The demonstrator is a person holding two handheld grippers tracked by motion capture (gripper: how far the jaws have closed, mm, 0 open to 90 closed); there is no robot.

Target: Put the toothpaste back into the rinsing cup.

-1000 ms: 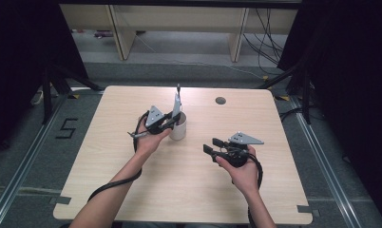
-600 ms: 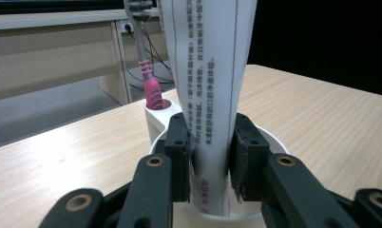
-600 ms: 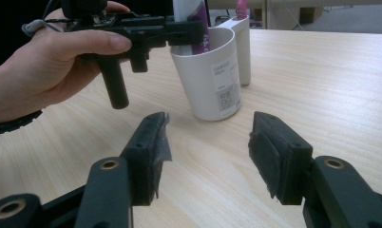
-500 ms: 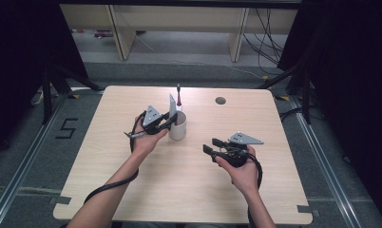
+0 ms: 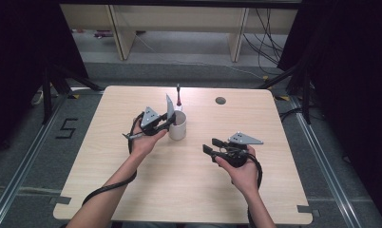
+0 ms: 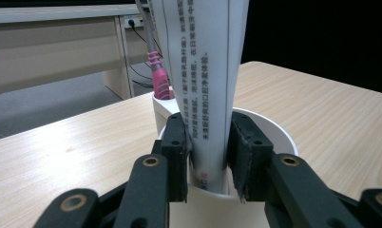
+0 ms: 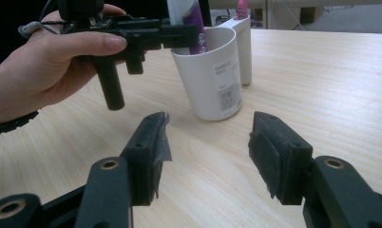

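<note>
High view: left gripper [image 5: 168, 121] sits at the rim of a white cup [image 5: 177, 127] near the middle of the table [image 5: 108, 156]. A flat white tube [image 5: 169, 106] rises between its fingers, standing in the cup. A thin brush [image 5: 178, 94] stands just behind the cup. Right gripper [image 5: 210, 145] rests well apart from the cup, to its right, pointing left toward it.

Left gripper view: fingers [image 6: 176, 142] pinch the tube [image 6: 205, 71] from both sides, just above the cup rim [image 6: 279, 133]. Tube upright, printed text on its face, its lower end inside the cup. Pink brush handle [image 6: 158, 76] behind, in a side holder.

Right gripper view: fingers [image 7: 148, 152] spread wide, nothing between the pads. Cup [image 7: 213, 76] stands ahead, beyond the fingertips, not touching. Left gripper [image 7: 179, 35] reaches over the cup's rim, gripping the tube [image 7: 186, 23], purple on this side.
</note>
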